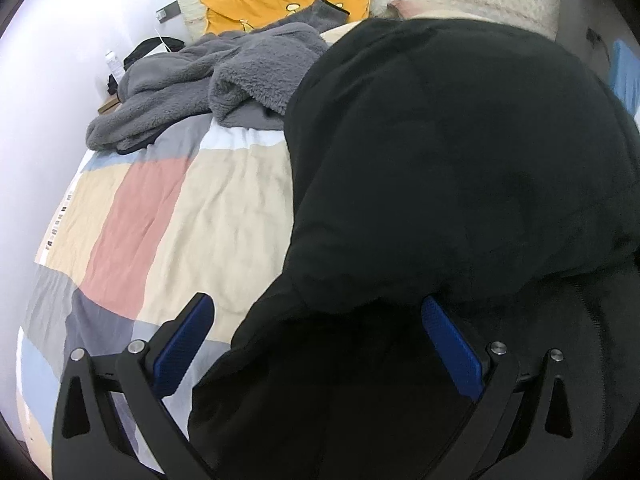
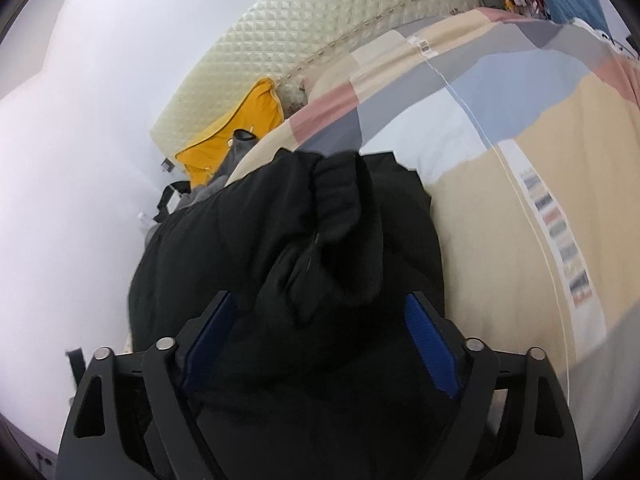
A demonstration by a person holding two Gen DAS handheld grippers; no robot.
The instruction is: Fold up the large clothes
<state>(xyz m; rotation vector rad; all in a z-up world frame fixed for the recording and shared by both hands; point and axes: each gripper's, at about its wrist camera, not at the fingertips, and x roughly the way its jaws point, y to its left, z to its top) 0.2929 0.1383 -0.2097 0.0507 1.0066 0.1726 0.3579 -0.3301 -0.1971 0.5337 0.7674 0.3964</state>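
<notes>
black jacket (image 1: 460, 160) spread on patchwork bed (image 1: 224, 200) | left gripper (image 1: 316, 320) released, jaws wide over its hem | right gripper (image 2: 320, 312) straddling bunched cloth, grip unclear | grey fleece (image 1: 208, 80) near headboard edge

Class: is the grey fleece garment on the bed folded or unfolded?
Unfolded: the grey fleece garment lies crumpled in a loose heap beside the yellow pillow.

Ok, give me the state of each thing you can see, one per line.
Black jacket: spread on the bed, partly folded over itself.
Grey fleece garment: crumpled in a heap, unfolded.
Left claw: open over the jacket.
Right claw: open, jacket fabric between its fingers.
Yellow pillow: leaning against the headboard.
</notes>
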